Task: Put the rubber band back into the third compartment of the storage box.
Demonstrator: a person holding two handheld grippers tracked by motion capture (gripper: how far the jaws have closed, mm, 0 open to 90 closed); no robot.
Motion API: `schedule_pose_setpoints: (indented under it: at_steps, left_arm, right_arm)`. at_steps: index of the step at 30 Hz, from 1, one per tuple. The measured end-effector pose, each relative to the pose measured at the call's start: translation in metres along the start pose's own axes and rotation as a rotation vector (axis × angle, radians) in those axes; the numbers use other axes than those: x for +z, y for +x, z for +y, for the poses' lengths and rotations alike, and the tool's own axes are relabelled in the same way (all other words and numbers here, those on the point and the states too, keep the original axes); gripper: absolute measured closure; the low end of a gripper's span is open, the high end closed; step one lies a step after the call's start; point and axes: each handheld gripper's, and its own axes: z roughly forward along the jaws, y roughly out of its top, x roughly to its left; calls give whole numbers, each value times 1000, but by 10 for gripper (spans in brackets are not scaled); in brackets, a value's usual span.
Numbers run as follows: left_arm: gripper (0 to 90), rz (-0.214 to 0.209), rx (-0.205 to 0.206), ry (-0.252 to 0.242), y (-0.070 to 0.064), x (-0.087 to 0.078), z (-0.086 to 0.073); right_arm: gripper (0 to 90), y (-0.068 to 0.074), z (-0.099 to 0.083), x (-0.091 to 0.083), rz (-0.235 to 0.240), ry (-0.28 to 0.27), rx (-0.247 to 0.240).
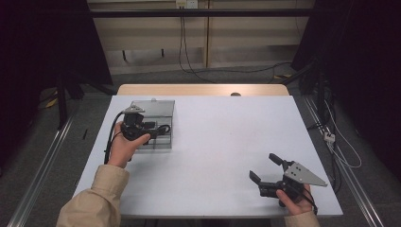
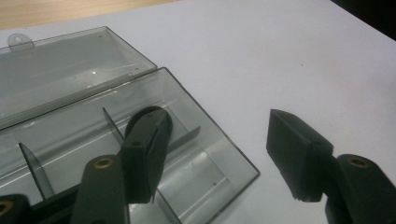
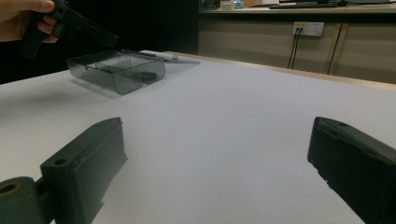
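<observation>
Left tool (image 2: 215, 154) wide open over clear box (image 2: 205, 154) (lid back), holding nothing

White table (image 1: 222, 142); wall socket (image 3: 307, 29) w/ cables (image 1: 182, 42) behind.

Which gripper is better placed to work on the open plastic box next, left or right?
Left. The left gripper hangs right over the clear box, jaws open, one above a compartment. The right gripper is open too, but far off at the table's near right corner. Judged on position alone.
</observation>
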Motion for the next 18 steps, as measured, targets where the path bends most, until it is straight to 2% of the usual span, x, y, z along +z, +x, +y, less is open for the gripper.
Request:
schedule_pose_setpoints:
  at_steps: [11,18]
  left_arm:
    - [250,-45,29,-18,-13,-13,-13]
    - [218,-53,49,-23,-18,-19,-20]
  right_arm:
    - [35,2,0,2,9,1,-2]
    - [34,2,1,1,9,1,0]
